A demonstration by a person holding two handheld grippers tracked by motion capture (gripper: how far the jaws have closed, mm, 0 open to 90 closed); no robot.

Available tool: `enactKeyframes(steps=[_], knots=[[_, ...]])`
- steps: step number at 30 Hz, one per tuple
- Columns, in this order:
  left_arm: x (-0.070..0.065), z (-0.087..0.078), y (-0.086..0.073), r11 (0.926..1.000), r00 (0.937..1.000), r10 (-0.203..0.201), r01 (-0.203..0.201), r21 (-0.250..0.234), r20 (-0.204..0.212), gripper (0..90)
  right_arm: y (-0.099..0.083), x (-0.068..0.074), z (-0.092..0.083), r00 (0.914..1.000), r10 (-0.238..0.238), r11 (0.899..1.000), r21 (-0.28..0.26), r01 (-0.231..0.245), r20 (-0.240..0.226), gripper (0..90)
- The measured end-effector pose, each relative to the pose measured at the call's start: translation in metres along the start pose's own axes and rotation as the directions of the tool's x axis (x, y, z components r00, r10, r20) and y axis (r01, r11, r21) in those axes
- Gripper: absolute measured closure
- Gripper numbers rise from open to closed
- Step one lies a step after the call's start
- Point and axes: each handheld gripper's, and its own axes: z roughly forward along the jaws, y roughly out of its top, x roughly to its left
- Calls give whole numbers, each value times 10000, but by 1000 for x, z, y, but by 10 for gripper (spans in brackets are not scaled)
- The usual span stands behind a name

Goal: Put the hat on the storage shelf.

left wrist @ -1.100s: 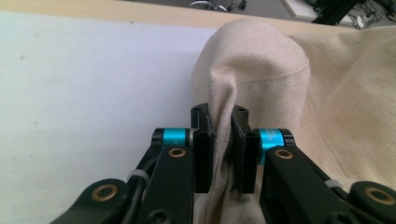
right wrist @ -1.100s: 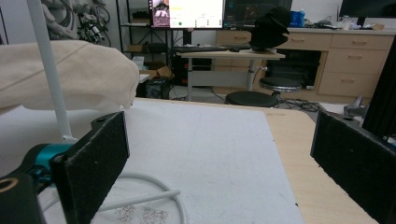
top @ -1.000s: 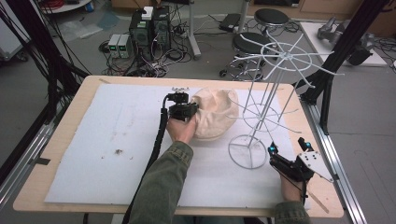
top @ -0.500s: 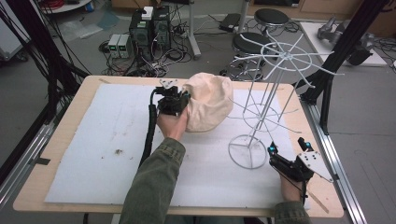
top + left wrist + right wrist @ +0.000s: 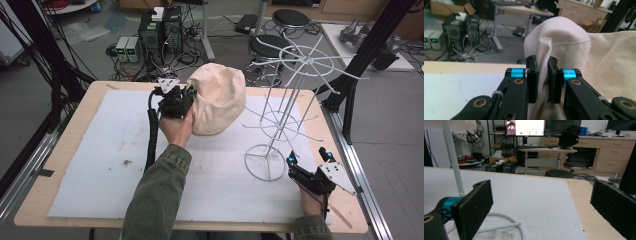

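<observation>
Left tongs pinching a fold of cream cloth hat, lifting it at frame centre above the desk; right tongs gaping wide, holding nothing, beside white wire stand.

Support surface: a light wooden table with metal rails along its left and right edges. A white mat lies flat on it and covers most of the top, leaving bare wood as a margin at the edges. Dark specks mark the mat toward the left front; further crumbs lie on it by the stand's base in the right gripper view. A white wire stand rests on the mat near the right edge, on its ring base.
</observation>
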Motion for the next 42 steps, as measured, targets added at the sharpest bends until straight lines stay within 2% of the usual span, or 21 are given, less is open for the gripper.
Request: enactKeyframes(steps=[4,7,10,16,18,22,27,29,33,35,39,42], knots=[[1,-9,9,9976,9996,265,-264,-647,7,807,0,0,0,10000,-15,10000,-1,15,17,34],[-2,-18,17,9895,9980,636,-626,-1304,36,807,0,0,0,10000,-36,10000,-36,37,9,34],[-7,-29,25,9740,9941,1081,-1039,-2015,99,807,0,0,0,10000,-22,10000,-24,22,9,34],[-15,-46,41,9473,9913,1238,-1046,-3027,451,806,0,0,0,10000,-27,10000,-44,27,5,34],[-16,-50,45,9401,9893,1403,-1204,-3189,400,806,0,0,0,10000,-36,10000,-41,36,15,34],[-19,-59,52,9261,9879,1465,-1191,-3579,503,806,0,0,0,10000,-15,10000,-41,15,2,34],[-19,-66,59,9165,9876,1449,-1113,-3842,597,807,0,0,0,10000,-33,10000,-83,33,15,34],[-19,-69,61,9087,9867,1528,-1183,-4005,553,806,0,0,0,10000,-33,10000,-47,33,21,34],[-18,-73,66,9021,9868,1540,-1199,-4146,497,806,0,0,0,10000,-44,10000,-46,44,3,34],[-17,-75,68,8990,9881,1446,-1092,-4240,521,806,0,0,0,10000,-58,10000,-75,58,3,34],[-15,-82,73,8825,9875,1451,-1010,-4594,617,806,0,0,0,10000,5,10000,-24,-5,16,34],[-13,-86,77,8773,9878,1279,-711,-4747,885,806,0,0,0,10000,-43,10000,-49,43,-7,34]])
